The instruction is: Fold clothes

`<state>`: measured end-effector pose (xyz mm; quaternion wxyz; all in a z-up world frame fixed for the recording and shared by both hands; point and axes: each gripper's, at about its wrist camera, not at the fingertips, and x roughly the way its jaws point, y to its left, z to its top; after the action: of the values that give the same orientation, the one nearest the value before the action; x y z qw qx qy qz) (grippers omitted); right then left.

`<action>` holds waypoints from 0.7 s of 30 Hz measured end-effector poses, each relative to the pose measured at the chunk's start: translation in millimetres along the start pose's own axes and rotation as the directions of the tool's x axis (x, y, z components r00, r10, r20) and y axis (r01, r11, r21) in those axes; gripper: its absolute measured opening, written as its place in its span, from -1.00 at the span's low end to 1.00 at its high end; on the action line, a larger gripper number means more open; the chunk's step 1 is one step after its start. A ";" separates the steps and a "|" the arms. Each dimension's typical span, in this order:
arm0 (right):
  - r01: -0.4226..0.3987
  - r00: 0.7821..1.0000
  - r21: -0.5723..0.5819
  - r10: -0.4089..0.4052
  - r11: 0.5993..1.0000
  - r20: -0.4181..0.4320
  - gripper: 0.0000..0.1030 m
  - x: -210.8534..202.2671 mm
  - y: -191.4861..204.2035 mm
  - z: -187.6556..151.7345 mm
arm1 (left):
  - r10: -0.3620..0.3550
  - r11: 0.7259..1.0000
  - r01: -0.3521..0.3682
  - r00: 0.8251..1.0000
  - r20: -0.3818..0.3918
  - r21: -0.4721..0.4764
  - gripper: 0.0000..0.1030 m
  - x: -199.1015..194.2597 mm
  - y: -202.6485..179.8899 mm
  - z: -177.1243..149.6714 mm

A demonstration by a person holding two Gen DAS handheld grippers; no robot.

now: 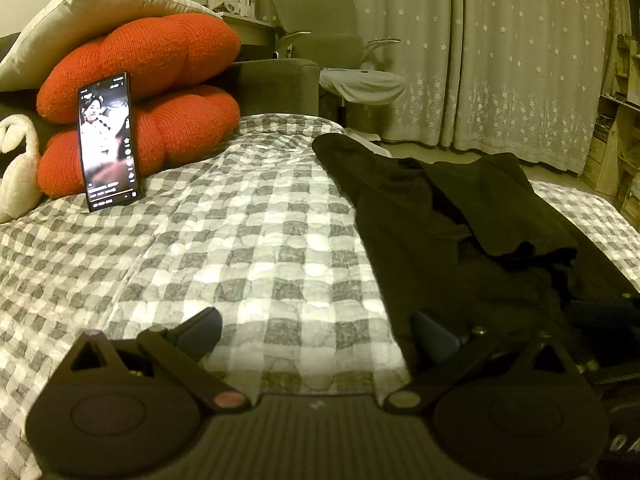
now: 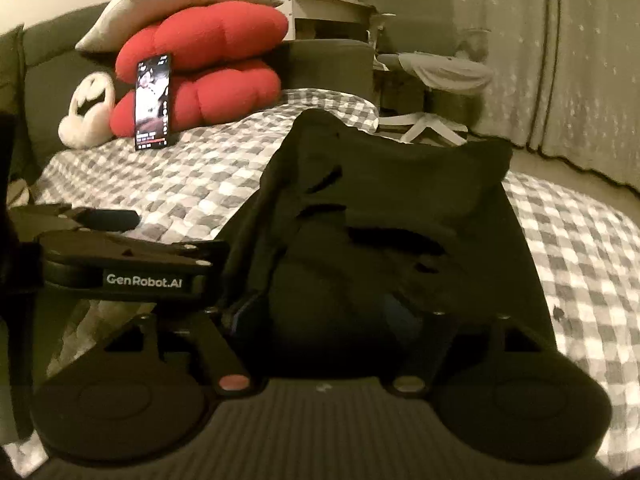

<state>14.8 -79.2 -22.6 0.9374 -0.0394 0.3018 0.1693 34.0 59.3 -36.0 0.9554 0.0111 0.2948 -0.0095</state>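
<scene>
While spread, black garment (image 2: 384,216) under right gripper (image 2: 324,316)

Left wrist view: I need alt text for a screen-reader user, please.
A black garment lies rumpled on a grey-checked quilt, with the open left tool low over the quilt at its edge. Behind, a lit phone leans on red cushions.

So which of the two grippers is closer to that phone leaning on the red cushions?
Left. The left gripper hovers over bare checked quilt on the phone's side; the right gripper sits over the black garment, farther from it.
</scene>
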 end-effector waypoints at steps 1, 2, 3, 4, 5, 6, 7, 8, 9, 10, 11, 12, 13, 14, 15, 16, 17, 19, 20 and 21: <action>0.005 1.000 -0.005 -0.005 1.000 0.001 0.46 1.1 1.8 0.2 | 0.000 1.000 0.000 1.000 0.000 0.000 0.99 0.0 0.0 0.0; 0.003 1.000 0.004 -0.003 1.000 0.002 0.48 1.7 0.6 0.0 | 0.000 1.000 0.000 1.000 0.000 0.000 0.99 0.0 0.0 0.1; -0.002 1.000 0.010 0.002 1.000 0.004 0.49 1.8 -0.8 0.0 | 0.000 1.000 0.000 1.000 0.000 0.000 0.99 0.0 0.1 0.1; -0.007 1.000 0.017 0.007 1.000 0.005 0.51 2.0 -2.2 -0.1 | 0.000 1.000 0.000 1.000 0.000 0.000 0.99 0.0 0.1 0.2; -0.010 1.000 0.018 0.010 1.000 0.007 0.53 1.8 -2.4 -0.5 | 0.000 1.000 0.000 1.000 0.000 0.000 0.99 0.0 0.1 0.2; -0.012 1.000 0.018 0.012 1.000 0.009 0.54 1.5 -2.5 -0.9 | 0.000 1.000 0.000 1.000 0.000 0.000 0.99 0.0 0.2 0.3; -0.013 1.000 0.019 0.012 1.000 0.011 0.54 1.1 -2.5 -1.4 | 0.000 1.000 0.000 1.000 0.000 0.000 0.99 0.0 0.4 0.3; -0.012 1.000 0.018 0.012 1.000 0.011 0.55 1.1 -2.1 -1.5 | 0.000 1.000 0.000 1.000 0.000 0.000 0.99 0.0 0.3 0.3; -0.012 1.000 0.017 0.012 1.000 0.011 0.56 1.1 -1.7 -1.6 | 0.000 1.000 0.000 1.000 0.000 0.000 0.99 0.0 0.2 0.2; -0.011 1.000 0.016 0.011 1.000 0.011 0.57 1.1 -1.3 -1.7 | 0.000 1.000 0.000 1.000 0.000 0.000 0.99 0.0 0.1 0.2; -0.011 1.000 0.013 0.011 1.000 0.010 0.58 1.2 -0.7 -1.8 | 0.000 1.000 0.000 1.000 0.001 0.000 0.99 0.0 0.1 0.2; -0.010 1.000 0.011 0.010 1.000 0.009 0.59 1.4 -0.1 -1.8 | 0.000 1.000 0.000 1.000 0.001 0.000 0.99 0.0 0.1 0.2; -0.010 1.000 0.011 0.010 1.000 0.009 0.60 1.4 0.0 -1.8 | 0.000 1.000 0.000 1.000 0.001 0.000 0.99 0.0 0.2 0.2; -0.010 1.000 0.010 0.010 1.000 0.009 0.60 1.5 0.1 -1.7 | 0.000 1.000 0.000 1.000 0.000 0.000 0.99 0.0 0.2 0.2; -0.010 1.000 0.010 0.010 1.000 0.008 0.61 1.6 0.2 -1.6 | 0.000 1.000 0.000 1.000 0.001 0.000 0.99 0.0 0.2 0.2; -0.011 1.000 0.011 0.010 1.000 0.009 0.61 1.4 -0.1 -1.7 | 0.000 1.000 0.000 1.000 0.001 0.000 0.99 0.0 0.2 0.2; -0.012 1.000 0.013 0.012 1.000 0.009 0.61 1.2 -0.4 -1.7 | 0.000 1.000 0.000 1.000 0.001 0.000 0.99 0.0 0.3 0.2; -0.016 1.000 0.019 0.016 1.000 0.010 0.62 0.8 -1.1 -2.0 | 0.000 1.000 0.000 1.000 0.001 0.000 0.99 0.0 0.2 0.2; -0.017 1.000 0.018 0.016 1.000 0.010 0.63 0.8 -0.9 -2.0 | 0.000 1.000 0.000 1.000 0.001 0.000 0.99 0.0 0.2 0.1; -0.017 1.000 0.017 0.017 1.000 0.010 0.64 0.8 -0.7 -2.0 | 0.000 1.000 0.000 1.000 0.001 0.000 0.99 -0.1 0.2 0.2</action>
<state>14.6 -80.0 -24.8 0.9377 -0.0280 0.2990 0.1747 34.1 59.5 -35.8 0.9555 0.0112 0.2945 -0.0094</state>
